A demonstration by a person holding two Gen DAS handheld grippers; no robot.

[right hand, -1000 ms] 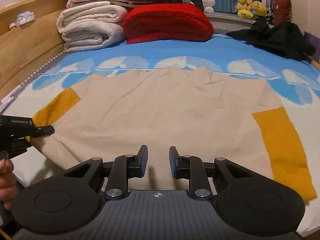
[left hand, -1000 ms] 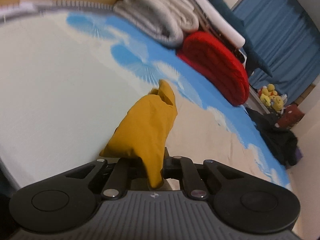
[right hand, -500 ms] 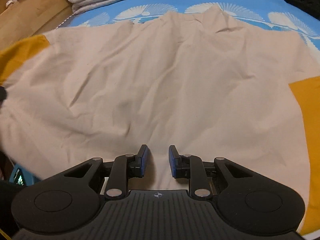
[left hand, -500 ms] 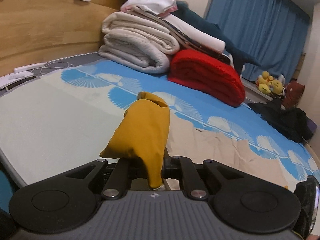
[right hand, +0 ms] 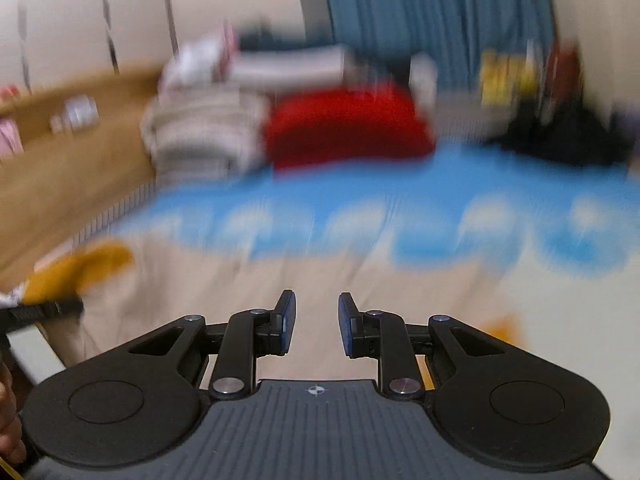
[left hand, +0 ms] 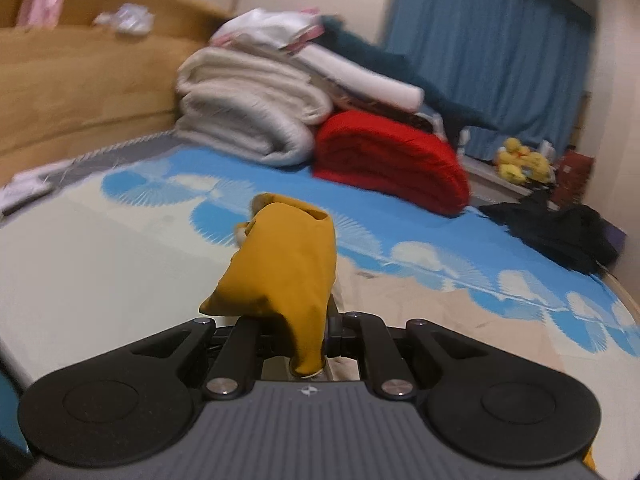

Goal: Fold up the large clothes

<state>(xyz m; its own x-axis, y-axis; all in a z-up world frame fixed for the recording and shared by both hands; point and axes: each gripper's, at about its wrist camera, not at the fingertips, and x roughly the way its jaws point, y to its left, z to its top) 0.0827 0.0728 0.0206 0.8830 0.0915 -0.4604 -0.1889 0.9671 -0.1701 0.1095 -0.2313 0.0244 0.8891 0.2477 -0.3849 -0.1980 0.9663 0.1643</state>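
A large beige garment (right hand: 248,300) with mustard-yellow sleeve ends lies spread on the bed. My left gripper (left hand: 308,332) is shut on the yellow sleeve end (left hand: 284,272), which bunches up over the fingers, lifted above the bed. The same sleeve (right hand: 76,268) and the left gripper's tip show at the left of the blurred right wrist view. My right gripper (right hand: 316,328) is open and empty, above the garment's near part. The other yellow sleeve end (right hand: 504,328) shows faintly at the right.
Folded white blankets (left hand: 248,120) and a red blanket (left hand: 388,164) are stacked at the bed's far end by the wooden headboard (left hand: 80,80). A black garment (left hand: 560,232) lies at the right edge. Blue curtain (left hand: 488,52) behind.
The left gripper stays shut on the yellow sleeve and has swung its view upward. The right gripper has tilted up fast from looking down at the garment; its view is now blurred.
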